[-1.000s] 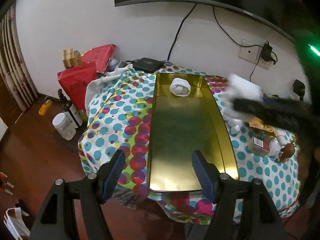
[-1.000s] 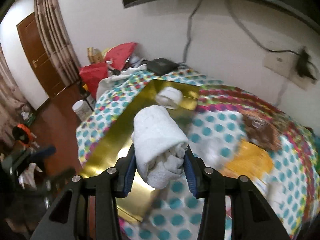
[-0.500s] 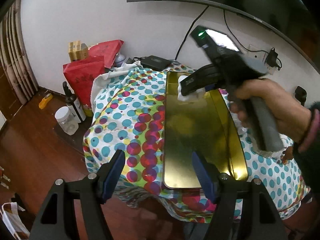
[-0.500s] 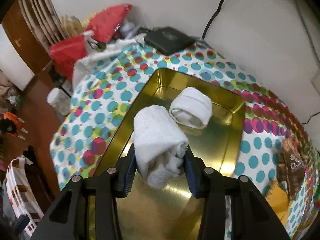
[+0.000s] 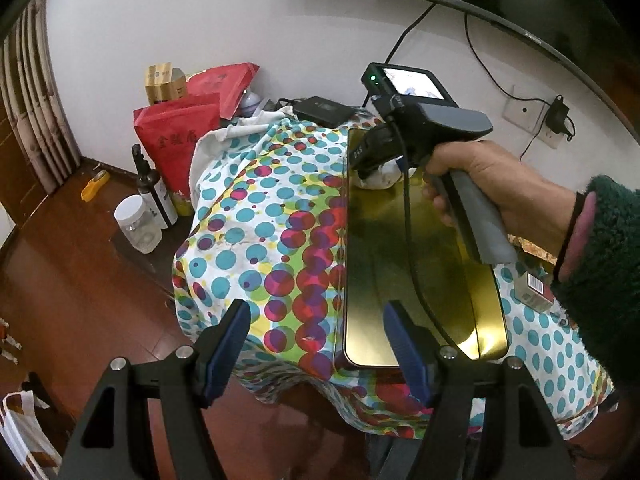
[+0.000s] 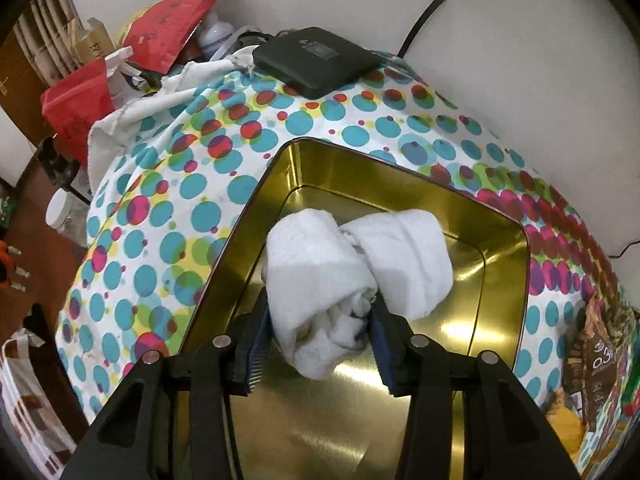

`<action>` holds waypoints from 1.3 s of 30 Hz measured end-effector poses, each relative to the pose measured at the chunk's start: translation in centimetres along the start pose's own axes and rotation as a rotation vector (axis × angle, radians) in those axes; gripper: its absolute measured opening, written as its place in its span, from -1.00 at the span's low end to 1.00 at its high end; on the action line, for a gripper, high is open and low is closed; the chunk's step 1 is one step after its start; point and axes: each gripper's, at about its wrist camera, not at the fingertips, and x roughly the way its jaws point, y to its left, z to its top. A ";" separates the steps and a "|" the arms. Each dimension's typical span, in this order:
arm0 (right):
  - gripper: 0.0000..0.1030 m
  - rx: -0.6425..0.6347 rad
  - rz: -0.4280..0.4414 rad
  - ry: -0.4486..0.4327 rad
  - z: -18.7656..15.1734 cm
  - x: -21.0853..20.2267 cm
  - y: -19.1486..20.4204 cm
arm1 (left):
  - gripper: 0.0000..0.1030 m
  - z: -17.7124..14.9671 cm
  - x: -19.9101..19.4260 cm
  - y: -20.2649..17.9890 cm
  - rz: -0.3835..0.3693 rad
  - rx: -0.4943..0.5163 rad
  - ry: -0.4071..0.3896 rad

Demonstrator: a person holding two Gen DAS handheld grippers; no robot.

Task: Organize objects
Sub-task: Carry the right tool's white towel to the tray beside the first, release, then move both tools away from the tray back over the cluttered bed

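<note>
So far one rolled white towel [image 6: 416, 256] lies in the gold tray [image 6: 504, 280], toward its far end at about 1 o'clock in the right wrist view. The right tongs [image 6: 320, 332] are clamped on a second rolled towel [image 6: 316, 268], held over the tray floor and pressed against the first roll; I cannot tell whether it rests on the metal yet. By my reading the placing is nearly done: what is left is to set this roll down beside the first and let go.

The left tongs [image 5: 316, 336] stand wide apart with nothing between them, hovering off the near edge of the desk [image 5: 256, 216] at 6 o'clock. Other items, a small red-and-white box [image 5: 536, 292] and a brown packet [image 6: 596, 344], sit on the spotted cloth at 3 o'clock outside the tray, so more sorting may follow.
</note>
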 end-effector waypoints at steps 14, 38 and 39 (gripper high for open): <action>0.32 -0.032 0.117 -0.219 -8.5 -13.1 -4.8 | 0.38 1.0 -0.2 -3.9 -0.066 0.051 -0.037; 0.34 0.300 -0.097 -0.246 -33.9 -16.8 -23.7 | 0.38 -2.2 1.1 -22.2 -0.238 0.333 -0.006; 0.33 0.308 -0.093 -0.259 -33.9 -16.7 -23.7 | 0.38 -2.4 1.4 -22.3 -0.231 0.329 0.008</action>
